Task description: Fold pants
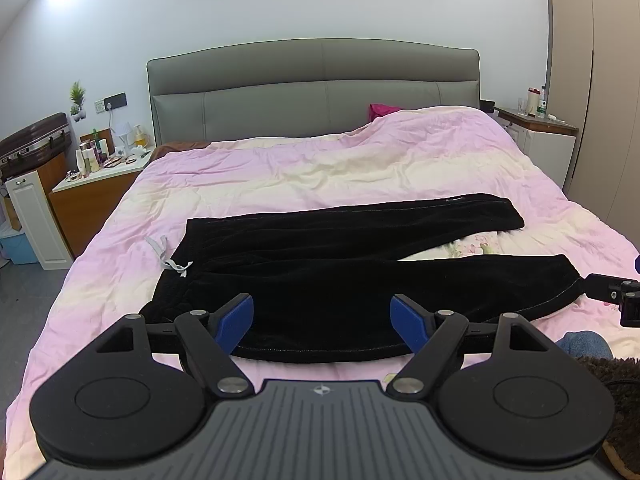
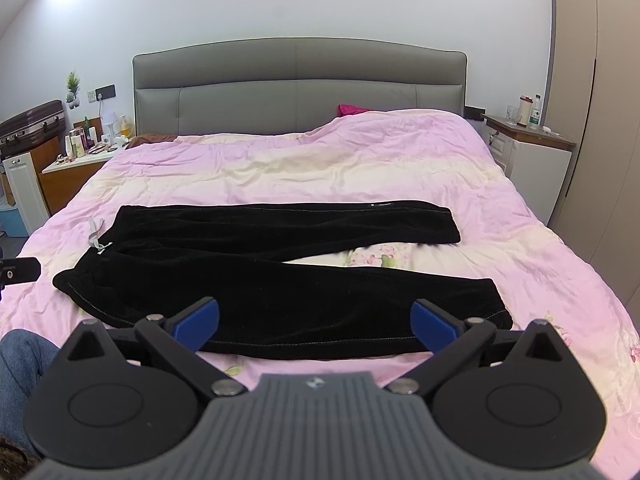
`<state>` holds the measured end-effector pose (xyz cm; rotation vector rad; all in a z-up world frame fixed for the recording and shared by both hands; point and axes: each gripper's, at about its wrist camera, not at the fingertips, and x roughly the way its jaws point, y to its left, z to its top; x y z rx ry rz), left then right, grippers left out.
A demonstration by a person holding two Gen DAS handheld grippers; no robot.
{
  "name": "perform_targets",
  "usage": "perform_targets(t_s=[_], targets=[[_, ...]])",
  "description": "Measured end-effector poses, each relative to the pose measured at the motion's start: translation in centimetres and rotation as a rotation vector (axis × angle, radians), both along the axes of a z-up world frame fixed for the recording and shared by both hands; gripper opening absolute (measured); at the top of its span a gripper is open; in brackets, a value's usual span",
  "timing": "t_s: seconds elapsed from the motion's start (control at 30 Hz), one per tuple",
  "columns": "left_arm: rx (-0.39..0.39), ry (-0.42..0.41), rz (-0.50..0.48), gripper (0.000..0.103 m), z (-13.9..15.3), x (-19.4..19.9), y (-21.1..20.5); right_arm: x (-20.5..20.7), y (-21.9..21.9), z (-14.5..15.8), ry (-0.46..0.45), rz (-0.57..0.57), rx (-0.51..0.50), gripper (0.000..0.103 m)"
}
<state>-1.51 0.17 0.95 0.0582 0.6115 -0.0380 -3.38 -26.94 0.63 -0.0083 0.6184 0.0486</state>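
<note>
in the left wrist view, you are holding the left gripper (image 1: 321,322) released, its blue pads spread wide and gripping nothing, hovering at the near edge of the black pants (image 1: 340,272). the pants are lying flat across the pink quilt (image 1: 280,168), waistband toward the left with the grey drawstring (image 1: 168,254) trailing out, and the two legs are running off to the right, parted in a narrow v with quilt showing between the cuffs. the near leg is sitting just ahead of your pads. no fold is showing yet, so the task is looking barely begun: the garment is only spread out.

in the right wrist view, you are holding the right gripper (image 2: 315,325) released too, pads apart and empty, facing the near leg of the pants (image 2: 280,280) toward its cuff end. whether the pads are touching the cloth i cannot tell. the far leg is lying separate beside the headboard (image 2: 296,88) side. everything is still ahead of you, likely bringing one leg over the other, then folding the length down.
</note>
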Motion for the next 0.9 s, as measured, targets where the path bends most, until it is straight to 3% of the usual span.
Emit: perform_targets(t_s=[0.9], targets=[[-0.006, -0.003, -0.002, 0.091, 0.32, -0.16, -0.2, -0.17, 0.27, 0.16, -0.003, 0.002, 0.001, 0.098]])
